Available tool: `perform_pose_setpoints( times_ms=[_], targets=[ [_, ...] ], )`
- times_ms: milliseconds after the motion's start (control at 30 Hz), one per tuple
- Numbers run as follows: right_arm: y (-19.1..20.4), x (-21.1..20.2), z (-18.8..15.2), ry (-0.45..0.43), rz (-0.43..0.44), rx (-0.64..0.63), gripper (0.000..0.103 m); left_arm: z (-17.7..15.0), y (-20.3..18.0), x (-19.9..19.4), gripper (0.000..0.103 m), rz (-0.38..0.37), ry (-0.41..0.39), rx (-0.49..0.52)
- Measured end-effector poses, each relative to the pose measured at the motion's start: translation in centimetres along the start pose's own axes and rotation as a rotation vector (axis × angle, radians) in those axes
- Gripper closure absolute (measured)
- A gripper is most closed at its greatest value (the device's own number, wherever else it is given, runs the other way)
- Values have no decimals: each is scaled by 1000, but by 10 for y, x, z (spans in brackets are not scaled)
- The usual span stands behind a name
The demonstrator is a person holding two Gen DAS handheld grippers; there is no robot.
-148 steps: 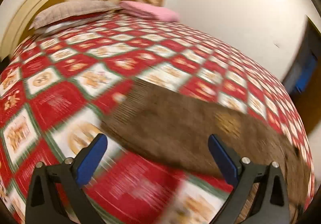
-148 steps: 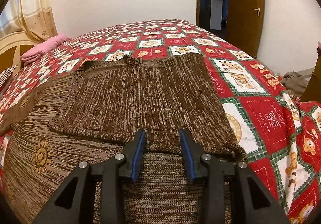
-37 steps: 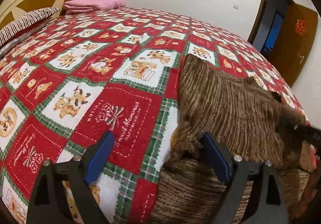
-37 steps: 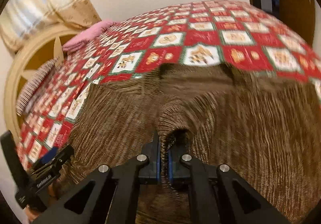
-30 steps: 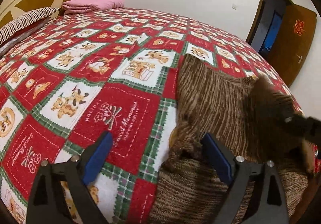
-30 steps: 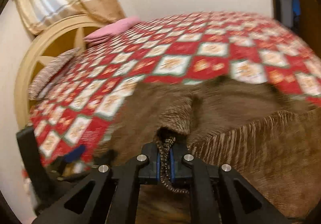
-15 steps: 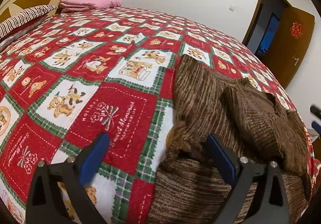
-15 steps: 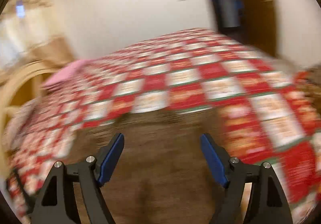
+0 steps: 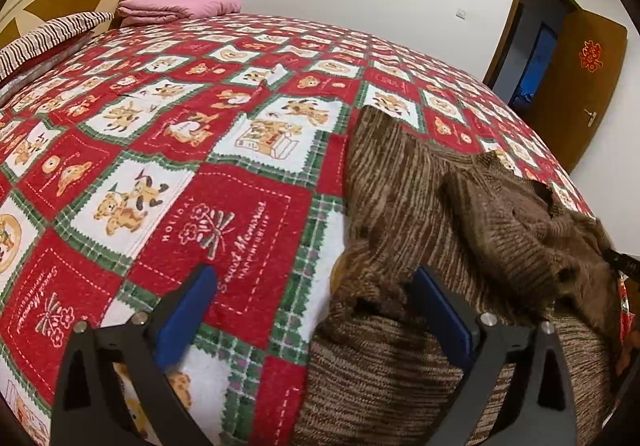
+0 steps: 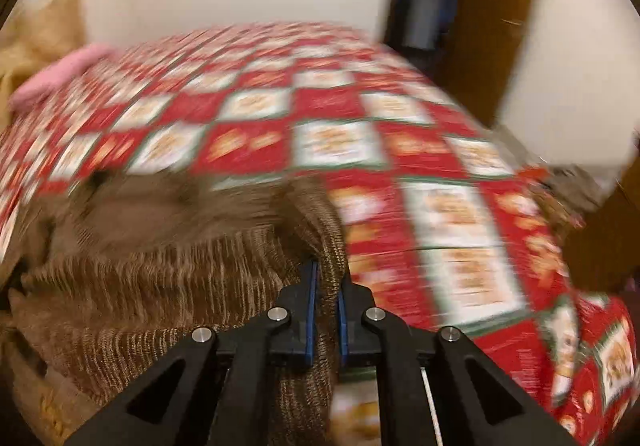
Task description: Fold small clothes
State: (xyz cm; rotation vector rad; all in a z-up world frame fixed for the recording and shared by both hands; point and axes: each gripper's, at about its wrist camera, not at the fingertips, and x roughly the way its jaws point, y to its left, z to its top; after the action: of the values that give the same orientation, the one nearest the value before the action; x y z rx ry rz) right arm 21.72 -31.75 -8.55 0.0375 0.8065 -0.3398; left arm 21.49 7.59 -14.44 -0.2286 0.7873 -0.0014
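Right gripper (image 10: 325, 300) closing, apparently clamped on blurred brown sweater (image 10: 160, 274) edge; left gripper (image 9: 316, 310) spread wide over bedspread (image 9: 200, 166)

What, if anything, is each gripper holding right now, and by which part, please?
The right gripper is closing on the brown knit garment, with a fold of its right-hand edge between the pads. The left gripper stands open and holds nothing.

In the right wrist view, motion blur smears the quilt (image 10: 340, 134) and the sweater (image 10: 168, 246) from nine to three o'clock; we cannot read its folds.
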Motion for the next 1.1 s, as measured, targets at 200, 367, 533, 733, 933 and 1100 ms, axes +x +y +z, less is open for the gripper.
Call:
perform_pose_setpoints(
  times_ms=[200, 367, 533, 733, 933, 1100],
  targets=[
    [-62, 9, -15, 34, 155, 227, 96, 0, 0, 0, 1, -6, 0, -2],
    [-40, -51, -29, -93, 236, 182, 96, 0, -1, 0, 1, -5, 1, 0],
    [54, -73, -35, -12, 487, -39, 96, 0, -1, 0, 0, -6, 0, -1],
    [129, -32, -50, 140, 610, -35, 95, 0, -1, 0, 0, -16, -1, -4],
    [139, -48, -66, 266, 665, -158, 95, 0, 1, -1, 0, -24, 2, -8],
    [72, -78, -26, 75, 593, -37, 46, 23, -13, -19, 2, -119, 6, 103]
  ],
)
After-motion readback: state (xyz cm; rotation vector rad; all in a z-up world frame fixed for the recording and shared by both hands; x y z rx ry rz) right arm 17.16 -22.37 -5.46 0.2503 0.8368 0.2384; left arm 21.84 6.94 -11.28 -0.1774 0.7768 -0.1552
